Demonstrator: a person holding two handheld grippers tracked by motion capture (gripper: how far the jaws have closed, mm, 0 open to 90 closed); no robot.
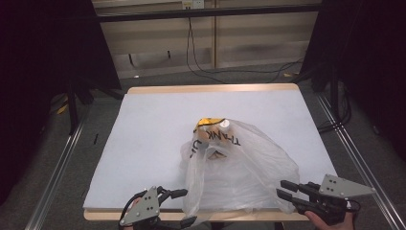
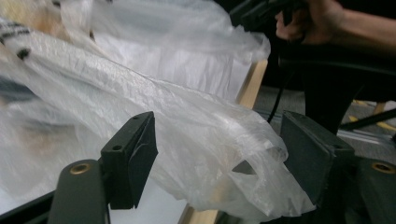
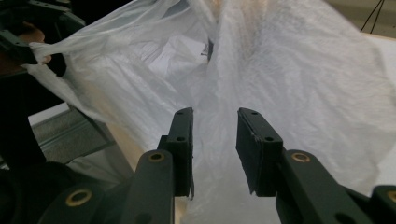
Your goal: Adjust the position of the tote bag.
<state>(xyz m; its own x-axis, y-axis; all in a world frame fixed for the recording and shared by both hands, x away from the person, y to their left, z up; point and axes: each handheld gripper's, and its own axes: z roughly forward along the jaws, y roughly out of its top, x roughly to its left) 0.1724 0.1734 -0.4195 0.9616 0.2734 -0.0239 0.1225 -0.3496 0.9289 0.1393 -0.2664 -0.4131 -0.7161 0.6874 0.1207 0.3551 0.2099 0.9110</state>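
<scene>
A translucent white plastic bag [image 1: 239, 163] with black lettering lies on the white table mat [image 1: 143, 124], its mouth toward the near edge. Inside it at the far end are a yellow item [image 1: 209, 121] and something with a white cap [image 1: 225, 124]. My left gripper [image 1: 186, 207] is at the bag's near left corner. In the left gripper view its jaws [image 2: 218, 122] stand wide apart, and a loose fold of the bag [image 2: 187, 107] runs between them, brushing the right one. My right gripper [image 1: 281, 189] is at the bag's near right corner. Its jaws [image 3: 215, 114] are apart, with bag film [image 3: 289, 70] just beyond them.
The wooden table edge [image 1: 143, 214] runs under both grippers at the front. Metal rails [image 1: 57, 163] flank the table, and cables [image 1: 201, 67] lie on the floor behind it. The mat around the bag is bare on the left and far sides.
</scene>
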